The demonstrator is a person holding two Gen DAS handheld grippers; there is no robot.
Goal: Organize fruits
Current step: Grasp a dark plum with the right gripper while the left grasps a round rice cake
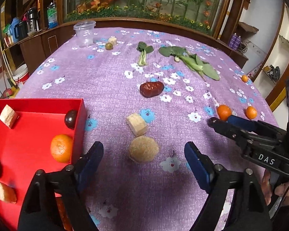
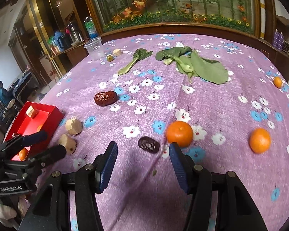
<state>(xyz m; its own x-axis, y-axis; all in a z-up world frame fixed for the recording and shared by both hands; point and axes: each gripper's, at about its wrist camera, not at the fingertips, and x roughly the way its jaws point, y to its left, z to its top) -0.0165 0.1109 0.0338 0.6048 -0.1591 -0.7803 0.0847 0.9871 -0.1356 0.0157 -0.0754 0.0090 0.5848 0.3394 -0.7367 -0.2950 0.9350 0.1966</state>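
- Fruit is split: the red box (image 1: 36, 104) at the tabletop's (image 1: 106, 80) near left already holds an orange (image 1: 61, 147), dark dates and pale chunks; the rest lies loose on the purple cloth.
- Left gripper (image 1: 143, 158) is open and empty, tilted down, with a round tan fruit (image 1: 143, 152) lying on the cloth just ahead, between the finger lines; the pads do not touch it. A cut chunk (image 1: 136, 124) sits just beyond it, nearly touching.
- The box wall stands just beside the left finger, so a lift and short swing left should reach it; that wall is the edge to clear.
- Right gripper (image 2: 143, 160) is also empty, jaws partly apart. A small dark date (image 2: 148, 144) lies just ahead, centred, long axis running across the gap, slightly skewed.
- A near orange (image 2: 179, 133) sits just off the right fingertip, likely to get nudged if the gripper goes straight down.
- A far orange (image 2: 259, 140) lies well to the right; a bigger date (image 2: 105, 98) lies further out, greens (image 2: 192, 65) beyond.
- Judgement: left hand is nearer the box and better placed for the tan fruit; open cloth between the grippers leaves room.
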